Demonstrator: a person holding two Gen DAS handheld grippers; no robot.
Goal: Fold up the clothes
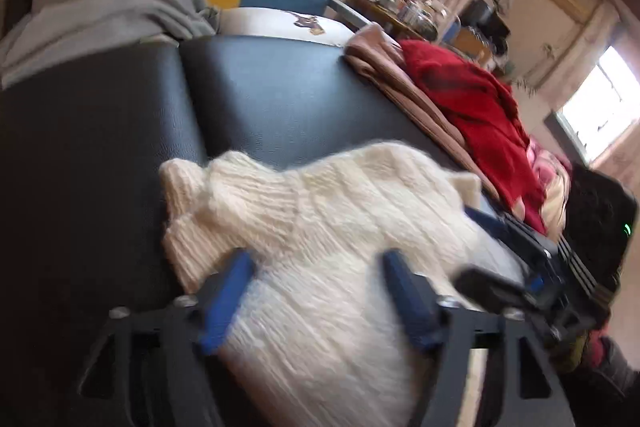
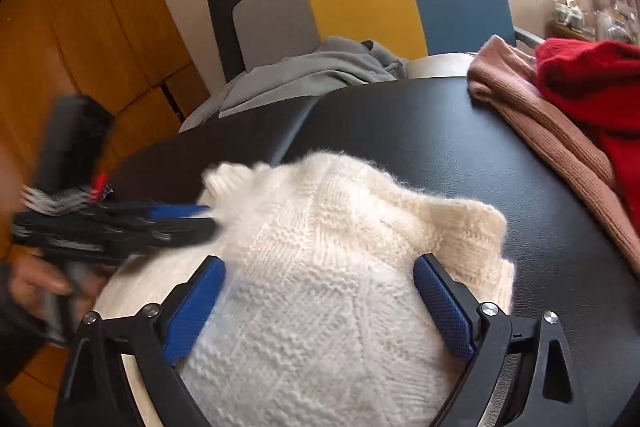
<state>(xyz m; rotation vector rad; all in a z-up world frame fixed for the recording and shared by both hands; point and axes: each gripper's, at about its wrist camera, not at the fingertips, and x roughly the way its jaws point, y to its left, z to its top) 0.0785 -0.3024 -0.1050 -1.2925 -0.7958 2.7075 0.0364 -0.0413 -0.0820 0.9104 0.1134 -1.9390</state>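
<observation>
I've got both sets of jaws spread wide and gripping nothing, my left gripper (image 1: 316, 259) and right gripper (image 2: 320, 263) hovering over the cream knitted sweater (image 2: 340, 247), which lies bunched on the black padded table (image 1: 272, 95), the red garment (image 1: 476, 107) heaped well beyond it.

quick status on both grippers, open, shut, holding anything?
Left gripper: jaws open over the white sweater, holding nothing.
Right gripper: jaws open over the same sweater, holding nothing.

A fuzzy cream knit sweater (image 2: 332, 267) lies on a black, faintly glossy grained leather surface (image 2: 440, 139).
</observation>
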